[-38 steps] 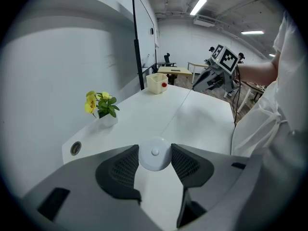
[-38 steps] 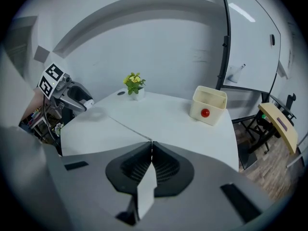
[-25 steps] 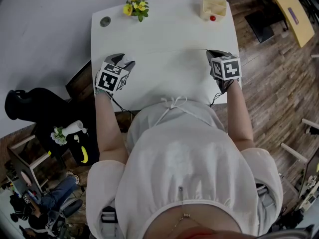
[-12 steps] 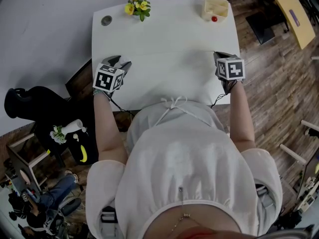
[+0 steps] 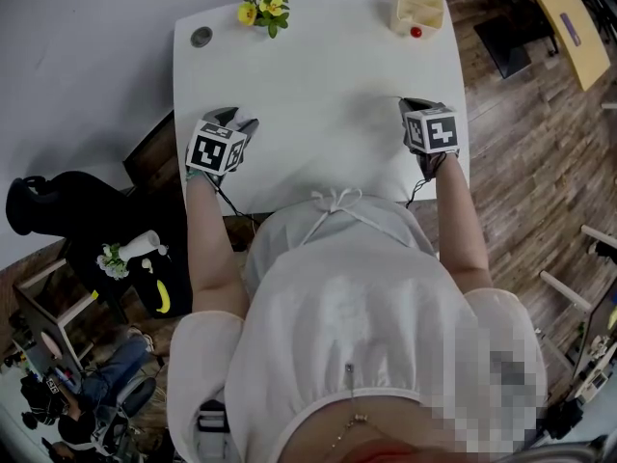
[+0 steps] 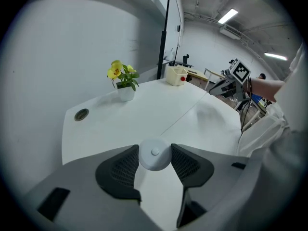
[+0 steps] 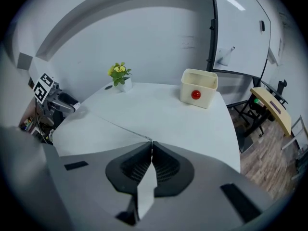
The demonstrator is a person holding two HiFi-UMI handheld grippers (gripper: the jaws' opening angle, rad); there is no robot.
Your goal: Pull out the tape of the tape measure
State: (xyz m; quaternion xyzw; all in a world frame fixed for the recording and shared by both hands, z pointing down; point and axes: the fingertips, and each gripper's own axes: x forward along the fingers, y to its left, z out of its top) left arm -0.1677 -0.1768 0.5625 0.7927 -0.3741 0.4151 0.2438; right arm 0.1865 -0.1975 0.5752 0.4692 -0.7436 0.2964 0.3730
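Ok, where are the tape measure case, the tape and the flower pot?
tape measure case (image 6: 154, 154): left gripper view, centre of its round face.
tape (image 6: 185, 112): left gripper view, middle of the stretched strip.
flower pot (image 6: 126, 94): left gripper view, front of the pot.

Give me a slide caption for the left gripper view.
Left claw grips a round white tape measure, its tape stretched across the table to the right claw.

tape (image 6: 183, 115) hair-thin, markings too fine to tell
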